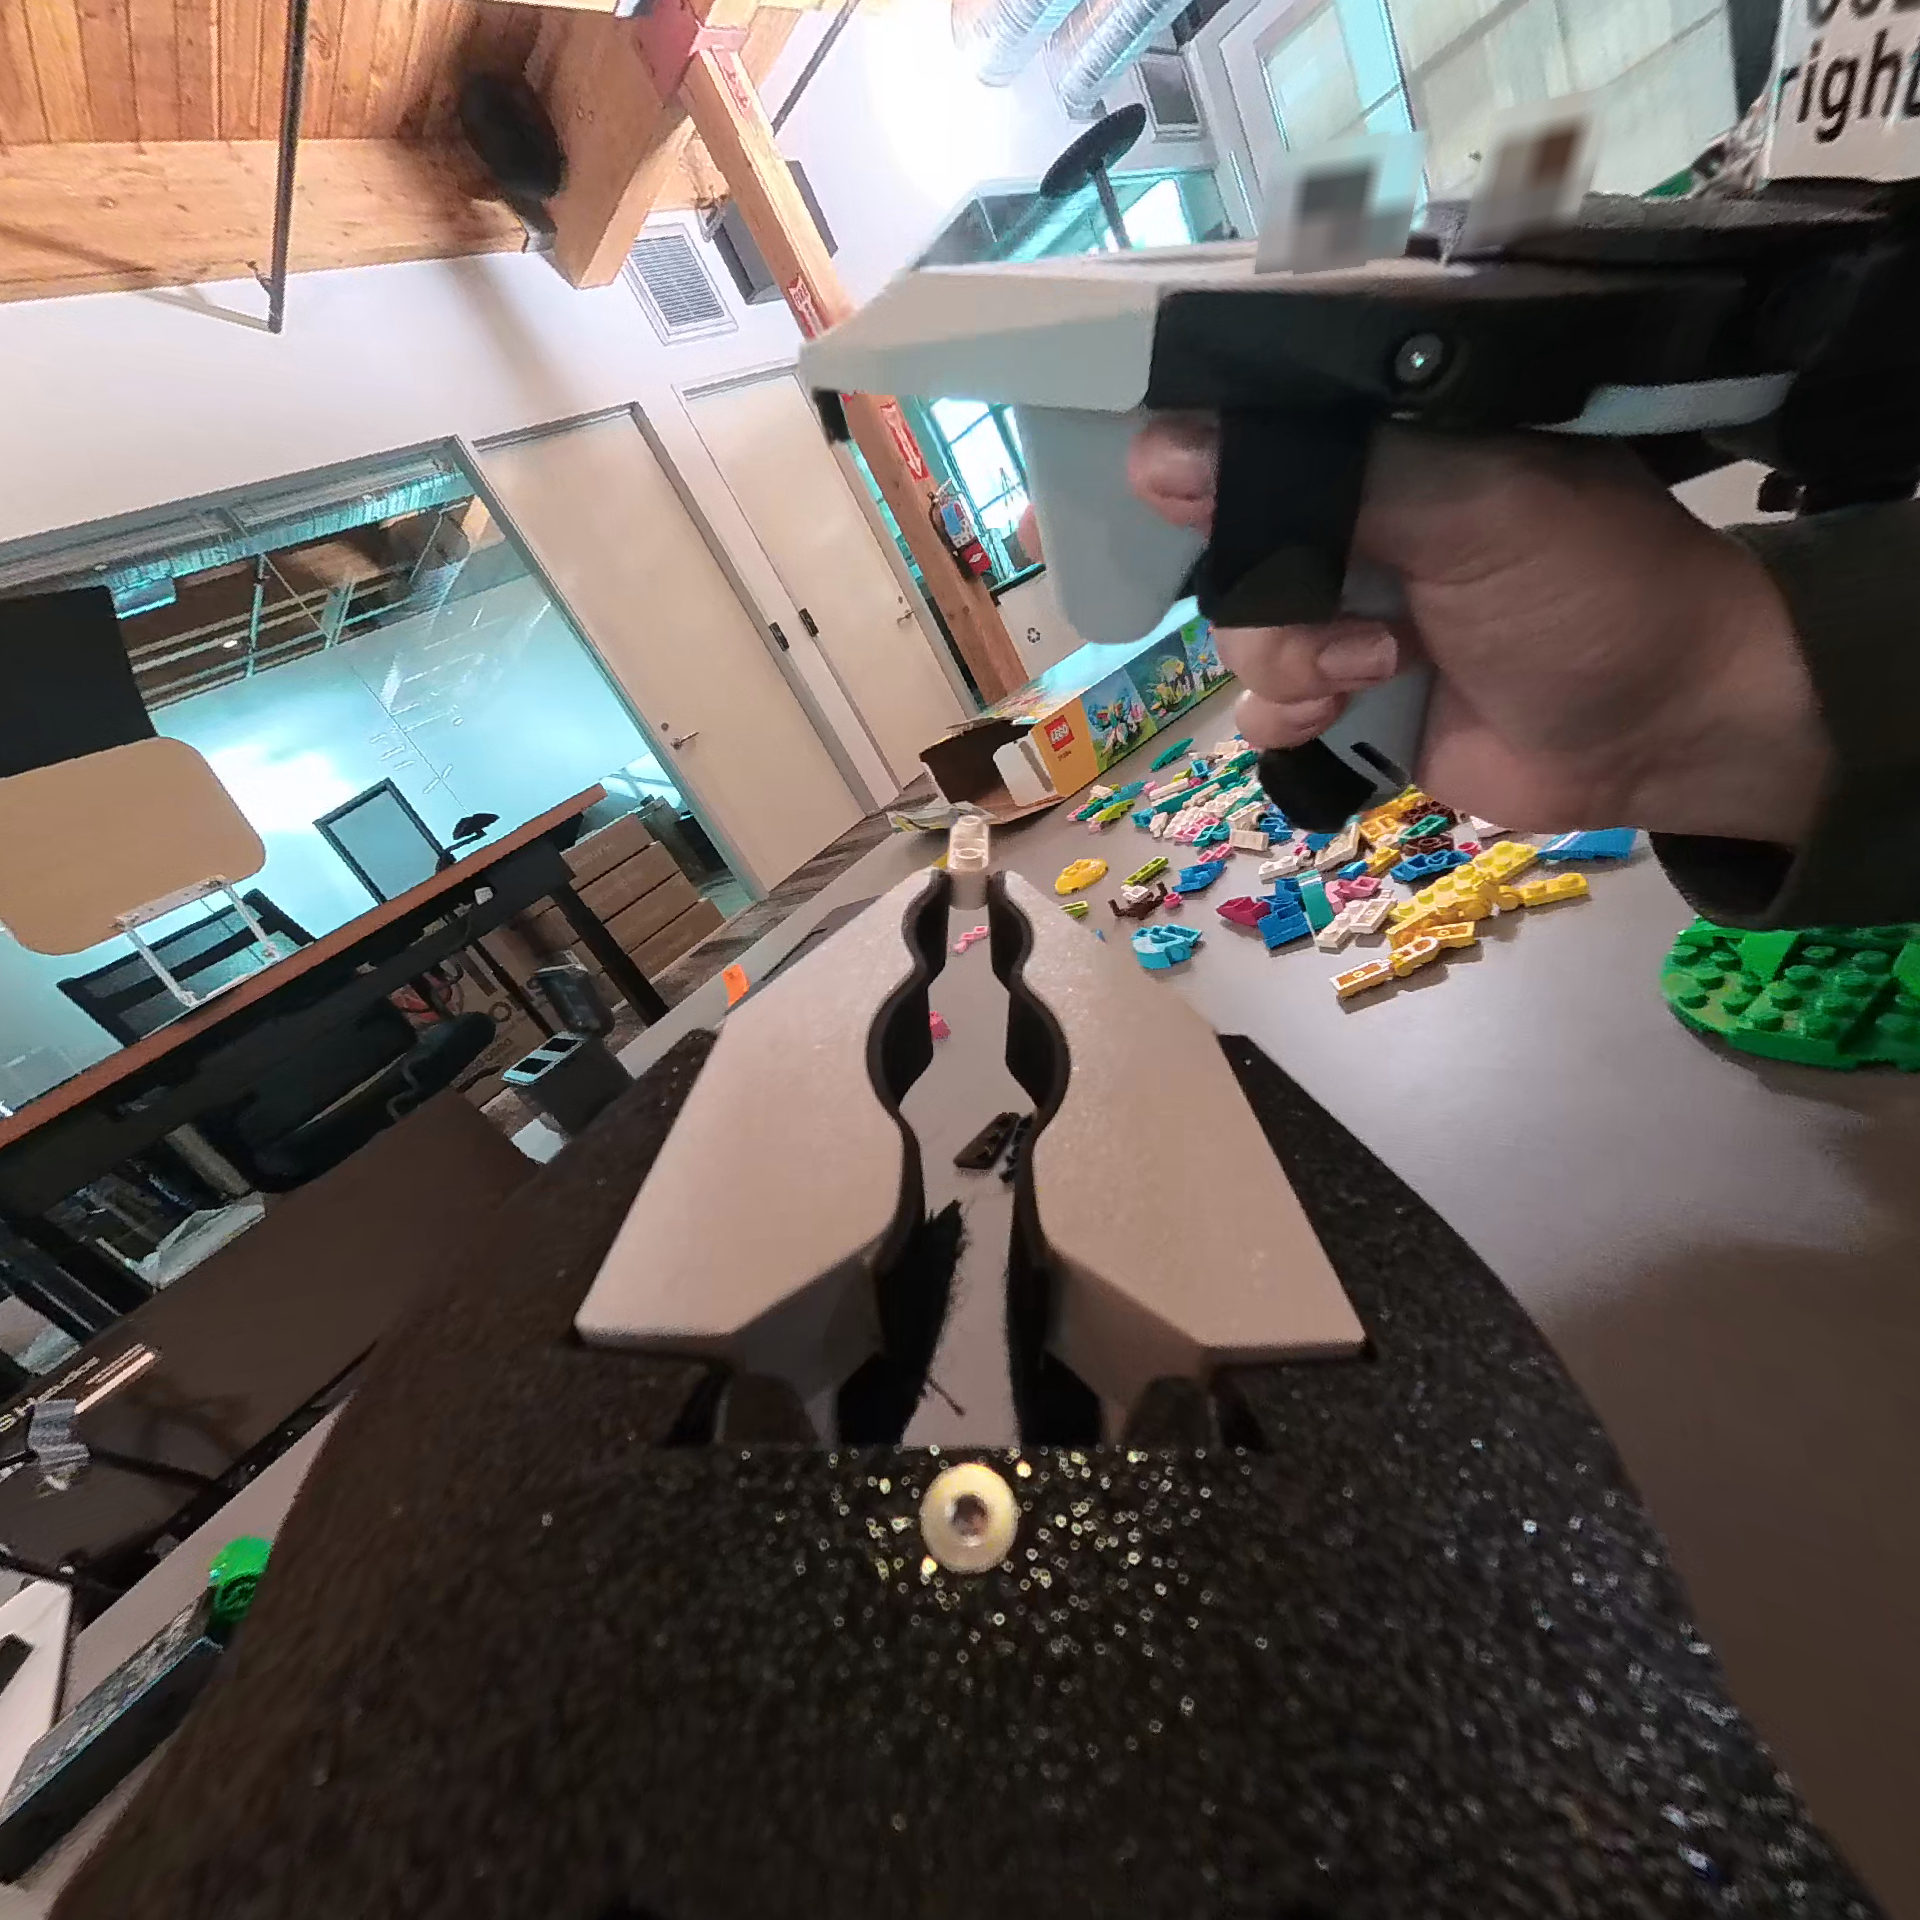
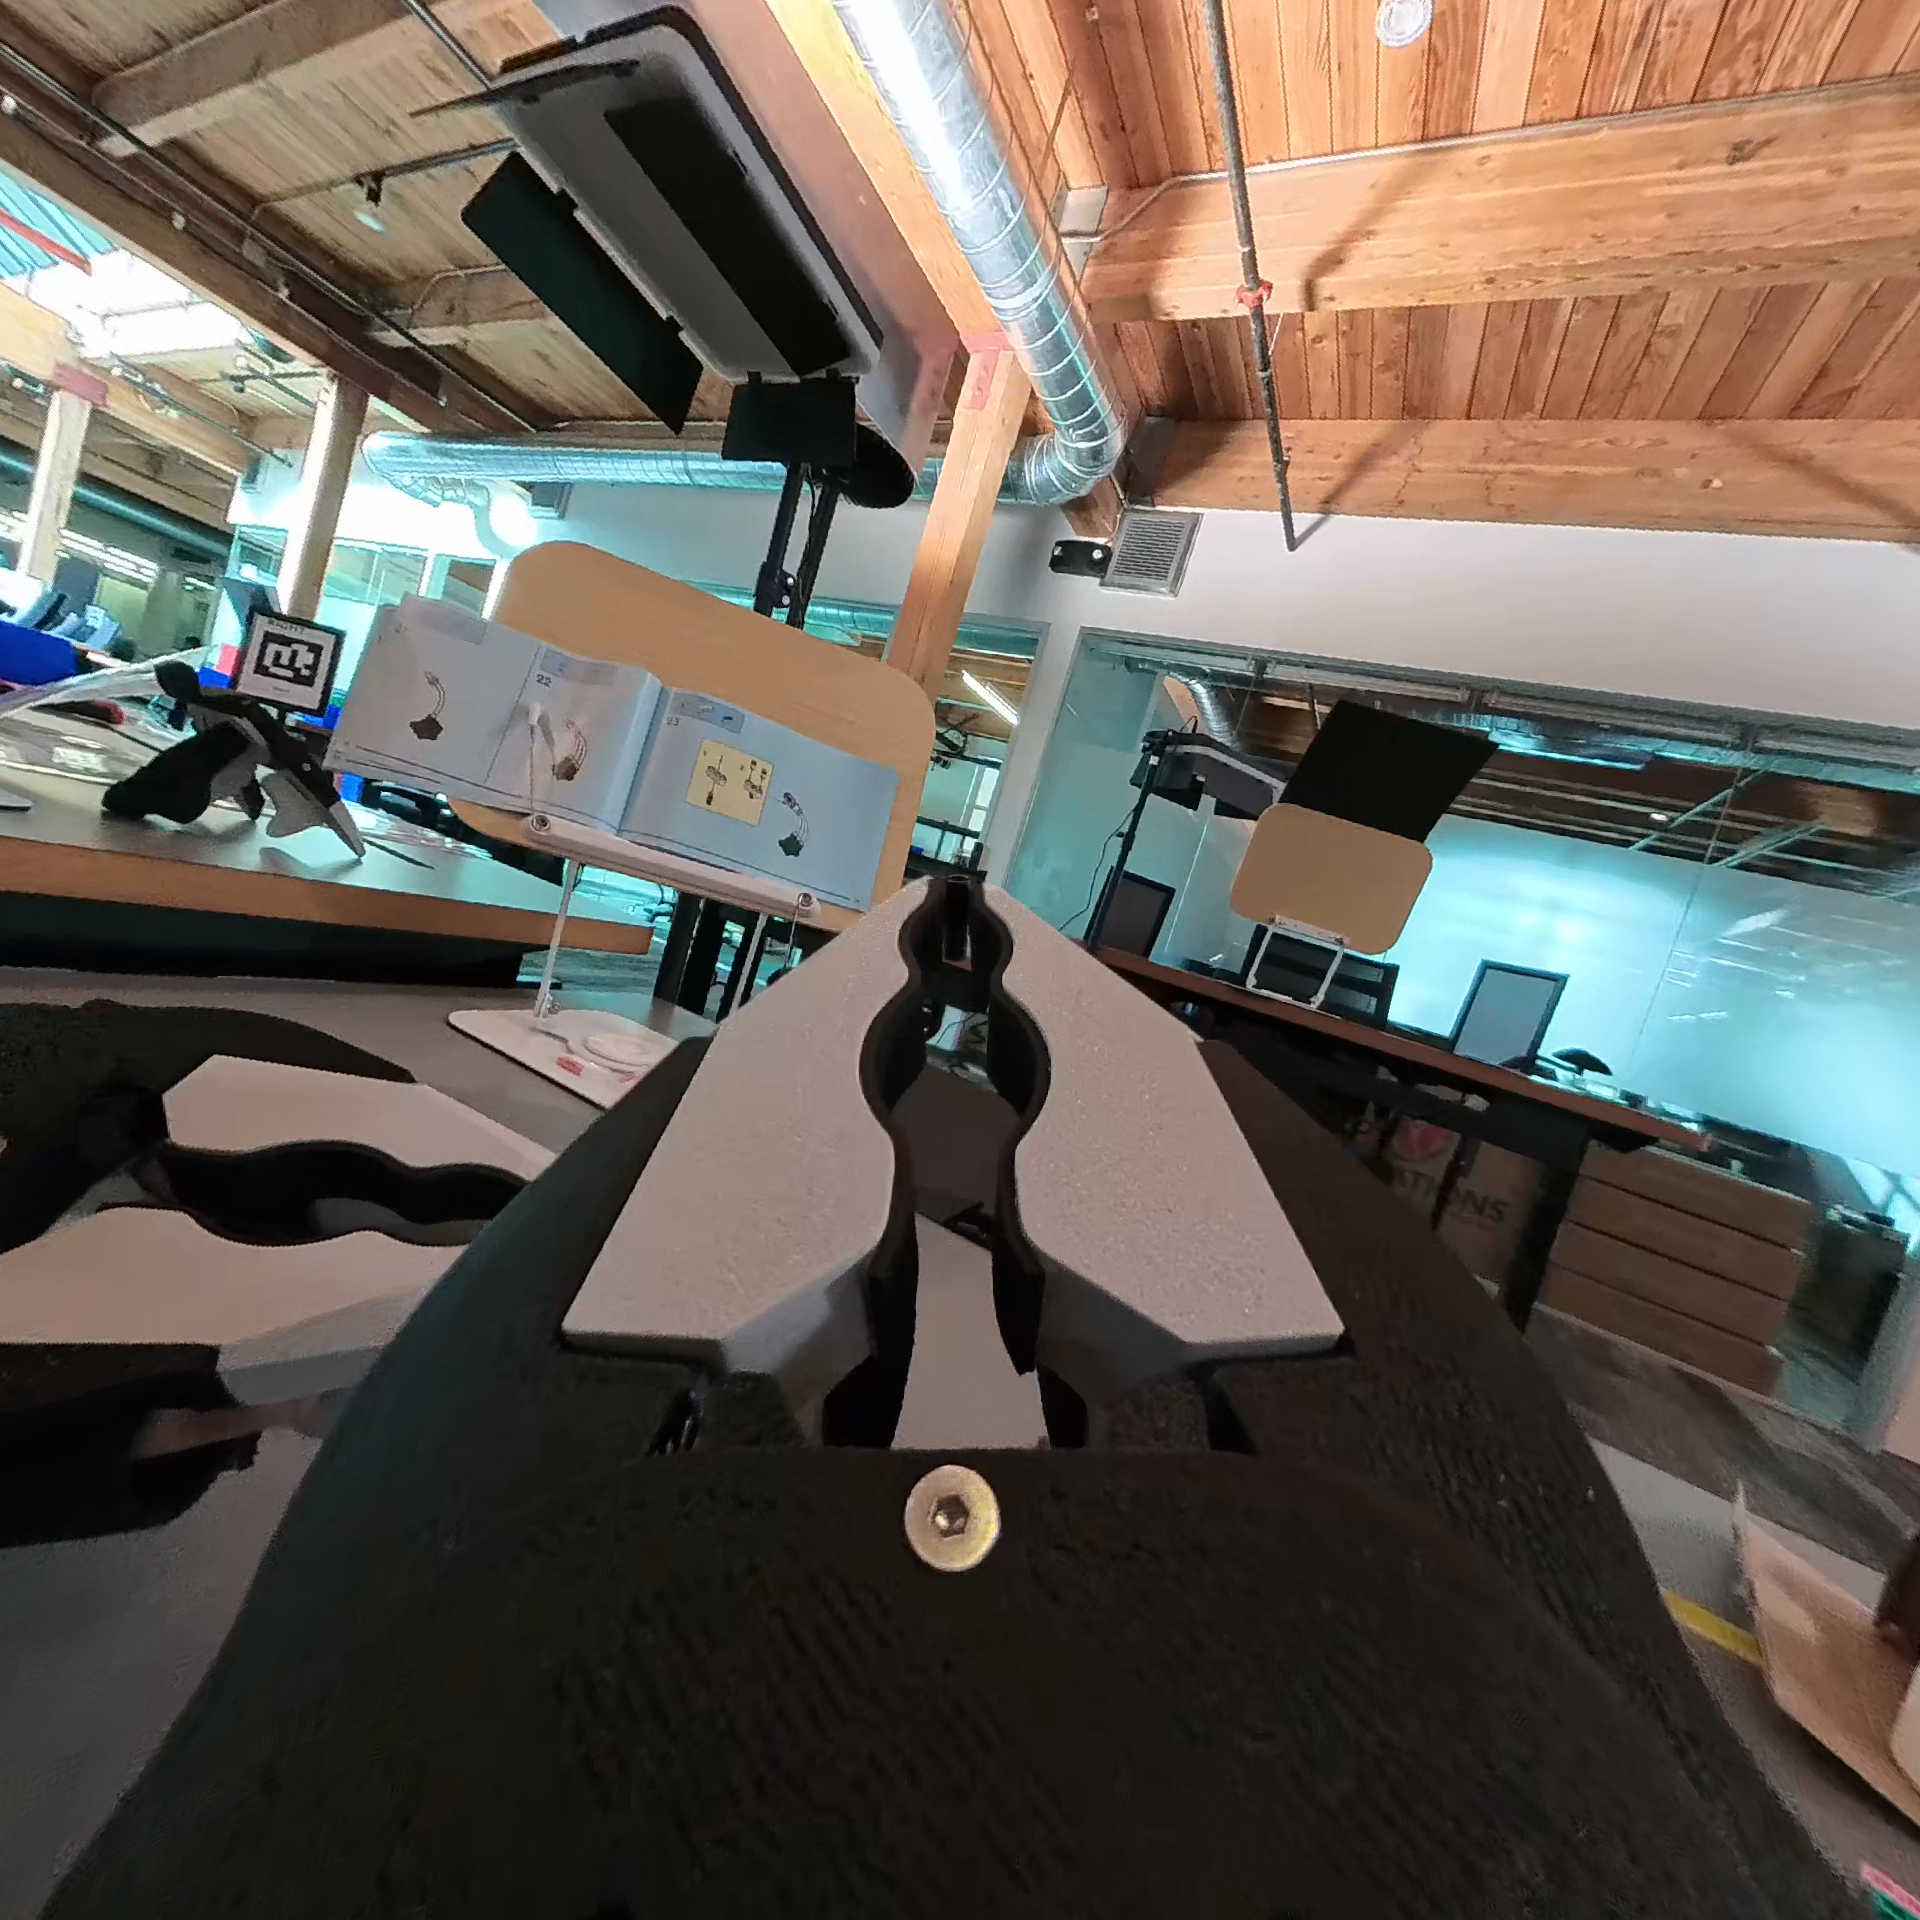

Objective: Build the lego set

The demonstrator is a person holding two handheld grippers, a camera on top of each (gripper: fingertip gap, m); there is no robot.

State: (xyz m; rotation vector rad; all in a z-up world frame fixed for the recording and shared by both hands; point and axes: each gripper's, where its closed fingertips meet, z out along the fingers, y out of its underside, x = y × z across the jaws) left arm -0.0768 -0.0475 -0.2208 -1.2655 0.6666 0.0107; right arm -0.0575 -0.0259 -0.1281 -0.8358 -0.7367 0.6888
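Lego pieces are seen mid-assembly, one small part pinched in each tool.

From the left wrist view, a small pale grey round plastic piece (image 1: 967,854) is held clenched at the very tips of the left gripper (image 1: 969,883), its grey fingers closed on it so that it stands proud above them. Beyond and to the right, a scatter of loose coloured plastic bricks (image 1: 1340,862) lies on the dark grey tabletop (image 1: 1455,1195), with a green studded plastic base plate (image 1: 1808,992) at the right edge and an opened yellow-ended cardboard set box (image 1: 1049,743) farther back. The right gripper's handle is seen overhead, gripped by a hand (image 1: 1538,665); its tips fall outside this view.

From the right wrist view, a small black tubular plastic piece (image 2: 956,920) is grasped upright between the tips of the right gripper (image 2: 956,914), which is closed on it. An open pale blue instruction booklet (image 2: 623,748) rests on a wooden stand behind, and the left gripper's fingers are visible, blurred, at the left edge.

The step appears to be the joining of the two held parts. It would be done well if the black tube's axis were lined up with the grey piece's opening before any push, both grips kept firm and the parts pressed straight together, since so small a hold at the fingertips could let either part twist or slip.
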